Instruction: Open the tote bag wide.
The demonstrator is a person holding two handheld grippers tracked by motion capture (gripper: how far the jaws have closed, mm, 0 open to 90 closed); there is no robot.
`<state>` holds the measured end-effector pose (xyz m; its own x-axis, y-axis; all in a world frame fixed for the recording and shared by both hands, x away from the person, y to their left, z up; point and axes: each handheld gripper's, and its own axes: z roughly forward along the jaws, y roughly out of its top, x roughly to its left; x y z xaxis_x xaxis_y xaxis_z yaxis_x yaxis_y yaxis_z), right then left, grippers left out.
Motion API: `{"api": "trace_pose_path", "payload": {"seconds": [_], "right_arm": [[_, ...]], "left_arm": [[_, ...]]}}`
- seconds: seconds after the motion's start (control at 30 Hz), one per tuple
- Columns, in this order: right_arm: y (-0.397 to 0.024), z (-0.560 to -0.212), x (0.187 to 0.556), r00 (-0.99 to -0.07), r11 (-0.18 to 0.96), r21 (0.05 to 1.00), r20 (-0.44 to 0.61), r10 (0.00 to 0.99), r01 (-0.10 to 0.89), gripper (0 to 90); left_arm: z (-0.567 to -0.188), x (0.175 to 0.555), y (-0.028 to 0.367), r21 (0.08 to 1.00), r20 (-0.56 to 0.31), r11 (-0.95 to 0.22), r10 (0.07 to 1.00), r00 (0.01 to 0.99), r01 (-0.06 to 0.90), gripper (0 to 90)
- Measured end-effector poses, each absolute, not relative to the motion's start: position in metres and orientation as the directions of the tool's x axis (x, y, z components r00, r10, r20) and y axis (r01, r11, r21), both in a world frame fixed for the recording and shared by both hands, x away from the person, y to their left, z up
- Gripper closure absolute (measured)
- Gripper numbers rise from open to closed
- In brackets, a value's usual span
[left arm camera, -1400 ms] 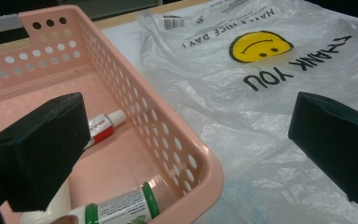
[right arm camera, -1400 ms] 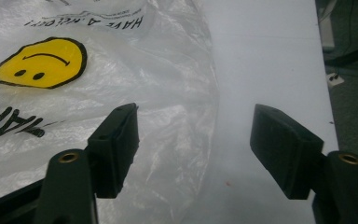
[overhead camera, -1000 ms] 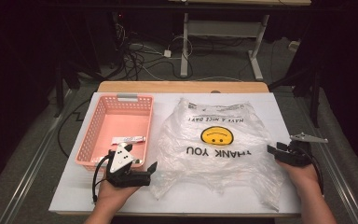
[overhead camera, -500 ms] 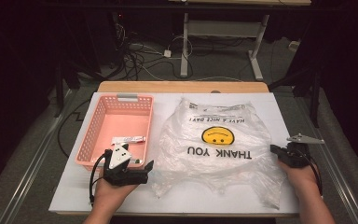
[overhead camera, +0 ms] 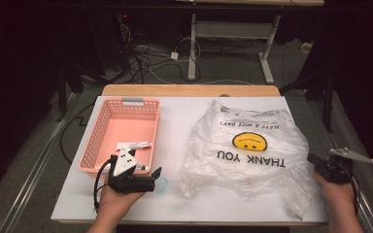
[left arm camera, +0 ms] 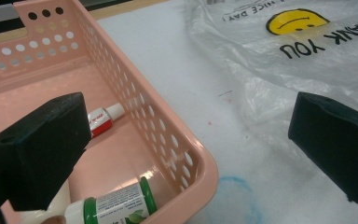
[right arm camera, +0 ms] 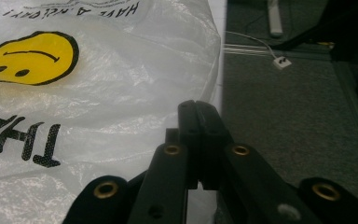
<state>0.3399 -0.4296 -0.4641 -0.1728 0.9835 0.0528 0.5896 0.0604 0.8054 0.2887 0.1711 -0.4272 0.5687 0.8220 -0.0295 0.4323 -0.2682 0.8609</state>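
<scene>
A clear plastic bag (overhead camera: 250, 155) printed with a yellow smiley and "THANK YOU" lies flat on the white table (overhead camera: 175, 116). To its left stands a pink basket (overhead camera: 108, 127). My left gripper (overhead camera: 151, 178) rests at the basket's near right corner, jaws wide open with nothing held. In the left gripper view (left arm camera: 186, 140) one jaw is over the basket (left arm camera: 168, 135) and the other over the bag's edge (left arm camera: 279, 70). My right gripper (overhead camera: 314, 160) is at the bag's right edge, shut. In the right gripper view its tips (right arm camera: 198, 112) meet beside the bag (right arm camera: 121, 93); no film is visible between them.
Inside the basket lie a red and white tube (left arm camera: 103, 119) and a white bottle with a green cap (left arm camera: 116, 203). A blue smudge (left arm camera: 235, 186) marks the table by the basket's corner. The table's right edge and the dark floor (right arm camera: 298, 102) are just beyond my right gripper.
My right gripper has shifted to the right, toward the table's edge. The left hand and the basket have stayed put.
</scene>
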Motion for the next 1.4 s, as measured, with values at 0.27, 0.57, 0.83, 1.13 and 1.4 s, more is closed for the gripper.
{"api": "trace_pose_path", "payload": {"seconds": [0.27,0.57,0.83,1.13,1.4], "right_arm": [[-0.449,-0.467,0.322,-0.124,0.018,0.805,0.07,0.99,0.593,83.6],[-0.42,-0.436,0.285,-0.239,0.053,0.866,0.078,0.968,0.498,53.8],[-0.372,-0.441,0.243,-0.366,0.172,0.83,0.042,0.93,0.53,30.8],[-0.356,-0.475,0.237,-0.402,0.326,0.709,-0.065,0.913,0.625,39.5],[-0.36,-0.474,0.239,-0.401,0.335,0.716,-0.085,0.912,0.612,82.9]], "left_arm": [[-0.424,0.289,0.177,0.882,-0.073,-0.218,0.812,0.579,0.418,0.0],[-0.431,0.284,0.173,0.882,-0.073,-0.241,0.779,0.623,0.405,0.0],[-0.431,0.283,0.175,0.881,-0.04,-0.275,0.769,0.638,0.386,0.0],[-0.426,0.283,0.178,0.875,-0.064,-0.261,0.772,0.633,0.407,0.0],[-0.428,0.285,0.179,0.875,-0.068,-0.259,0.772,0.632,0.41,0.0]]}}
